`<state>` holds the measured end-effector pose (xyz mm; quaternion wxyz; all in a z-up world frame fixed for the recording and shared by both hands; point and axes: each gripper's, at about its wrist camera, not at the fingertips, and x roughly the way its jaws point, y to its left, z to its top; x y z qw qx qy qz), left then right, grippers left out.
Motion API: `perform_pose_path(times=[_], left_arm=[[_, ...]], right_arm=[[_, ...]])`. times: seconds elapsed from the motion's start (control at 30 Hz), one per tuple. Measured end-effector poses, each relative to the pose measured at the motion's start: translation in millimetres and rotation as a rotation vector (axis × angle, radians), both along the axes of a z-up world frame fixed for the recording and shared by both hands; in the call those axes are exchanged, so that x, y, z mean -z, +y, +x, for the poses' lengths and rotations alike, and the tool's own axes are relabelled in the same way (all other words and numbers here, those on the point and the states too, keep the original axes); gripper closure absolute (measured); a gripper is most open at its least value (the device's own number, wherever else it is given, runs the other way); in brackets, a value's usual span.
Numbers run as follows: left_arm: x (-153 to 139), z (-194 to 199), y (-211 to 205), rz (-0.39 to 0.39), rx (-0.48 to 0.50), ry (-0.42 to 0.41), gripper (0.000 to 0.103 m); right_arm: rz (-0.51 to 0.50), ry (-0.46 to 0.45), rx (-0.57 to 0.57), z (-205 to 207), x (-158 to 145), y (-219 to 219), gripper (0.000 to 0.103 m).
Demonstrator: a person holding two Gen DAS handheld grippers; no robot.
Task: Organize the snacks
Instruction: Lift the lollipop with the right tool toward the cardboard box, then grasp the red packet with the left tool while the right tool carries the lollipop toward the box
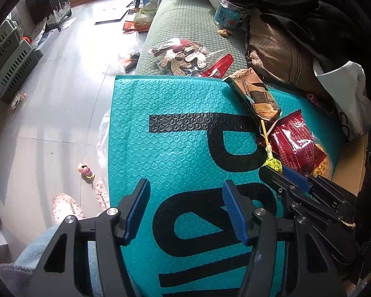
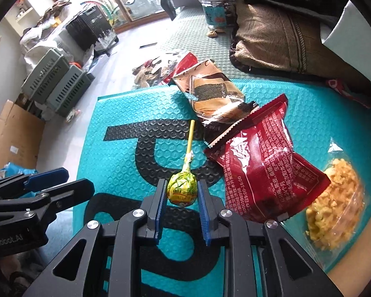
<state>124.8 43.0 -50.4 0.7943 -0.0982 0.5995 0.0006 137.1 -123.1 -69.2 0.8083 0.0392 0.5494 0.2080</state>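
Two grippers are seen: the right gripper (image 2: 181,193) is clamped on the green-wrapped yellow-stick lollipop (image 2: 181,189) for lifting off the teal bubble mailer (image 2: 126,128); the left gripper (image 1: 185,212) is held apart, empty.

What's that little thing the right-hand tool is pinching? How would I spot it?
Find the big teal mailer with black lettering. Left of the red snack bag lying on it, the right gripper is shut on a lollipop. It is the only snack on a stick: a round yellow-green wrapped head and a thin yellow stick.
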Motion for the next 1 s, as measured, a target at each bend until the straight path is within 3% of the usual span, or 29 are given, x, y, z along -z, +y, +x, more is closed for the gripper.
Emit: perform_pose_path(times=[0.33, 0.53, 0.77, 0.87, 1.0], left_arm=[[-2.9, 17.3, -50.6, -0.094, 0.091, 0.009, 0.043], [-1.5, 39.7, -88.3, -0.141, 0.153, 0.020, 0.043], [-7.8, 65.2, -116.7, -0.139, 0.175, -0.008, 0.043], [-7.8, 76.6, -124.1, -0.137, 0.180, -0.022, 0.025], [3.1, 90.5, -134.2, -0.103, 0.188, -0.012, 0.025]], right_arm=[[0.011, -0.019, 0.133, -16.9, -37.8, -59.2, 0.079], [-0.034, -0.054, 0.199, -19.7, -58.3, -90.6, 0.079], [-0.053, -0.064, 0.257, -17.8, -62.1, -115.4, 0.079], [-0.049, -0.067, 0.269, -16.4, -63.0, -118.6, 0.079], [-0.043, -0.069, 0.277, -13.1, -63.3, -119.2, 0.079]])
